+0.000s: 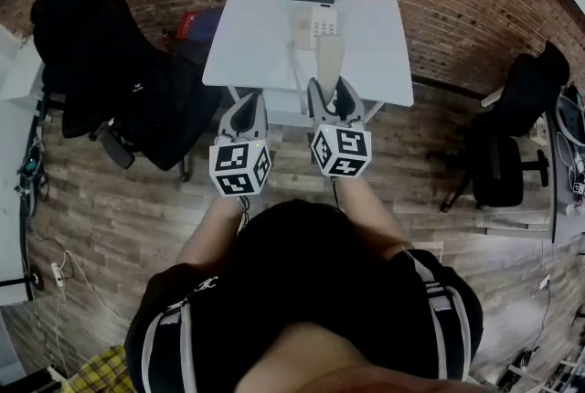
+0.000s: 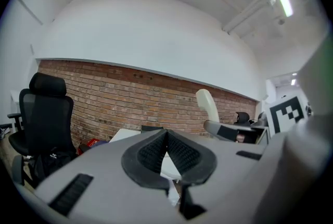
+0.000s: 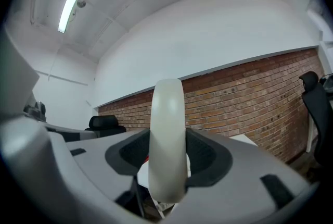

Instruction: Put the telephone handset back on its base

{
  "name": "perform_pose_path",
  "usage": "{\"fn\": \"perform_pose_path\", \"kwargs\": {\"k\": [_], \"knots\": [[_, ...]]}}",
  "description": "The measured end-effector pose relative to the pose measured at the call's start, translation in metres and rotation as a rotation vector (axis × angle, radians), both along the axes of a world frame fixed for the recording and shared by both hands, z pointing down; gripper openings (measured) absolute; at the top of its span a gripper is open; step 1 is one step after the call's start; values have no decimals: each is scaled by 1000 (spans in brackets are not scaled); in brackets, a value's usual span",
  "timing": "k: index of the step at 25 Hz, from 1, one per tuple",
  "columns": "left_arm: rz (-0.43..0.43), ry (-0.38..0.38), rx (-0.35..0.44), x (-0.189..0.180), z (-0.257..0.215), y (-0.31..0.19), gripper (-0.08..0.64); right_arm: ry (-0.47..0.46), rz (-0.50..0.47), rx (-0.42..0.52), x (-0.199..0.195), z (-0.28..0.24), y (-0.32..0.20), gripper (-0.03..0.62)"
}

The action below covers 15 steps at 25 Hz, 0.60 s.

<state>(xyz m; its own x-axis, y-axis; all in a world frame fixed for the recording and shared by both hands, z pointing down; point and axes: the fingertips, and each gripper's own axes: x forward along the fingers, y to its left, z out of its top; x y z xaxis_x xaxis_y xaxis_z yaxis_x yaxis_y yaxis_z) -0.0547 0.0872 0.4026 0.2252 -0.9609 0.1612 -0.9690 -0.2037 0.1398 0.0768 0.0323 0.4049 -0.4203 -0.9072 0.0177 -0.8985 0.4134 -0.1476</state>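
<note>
Handset [image 3: 166,124] — off base [image 1: 320,22], clamped in right tongs [image 3: 167,160]

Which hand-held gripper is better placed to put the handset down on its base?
Right. The right hand-held gripper clamps the cream plastic handset, pointing toward the cream keypad base on the white table. The left hand-held gripper is shut and empty.

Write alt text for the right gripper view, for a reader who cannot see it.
The right claw grips a cream telephone handset, standing upright between its jaws. Behind it run a brick wall under a white upper wall, with a black chair at left and a ceiling light above.
</note>
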Motion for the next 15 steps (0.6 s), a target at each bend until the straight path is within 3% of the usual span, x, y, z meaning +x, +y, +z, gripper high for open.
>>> {"fn": "perform_pose_path", "kwargs": {"k": [15], "knots": [[39,32,7,-67,8,18,2,12,86,9,-47,-2,17,198]]}}
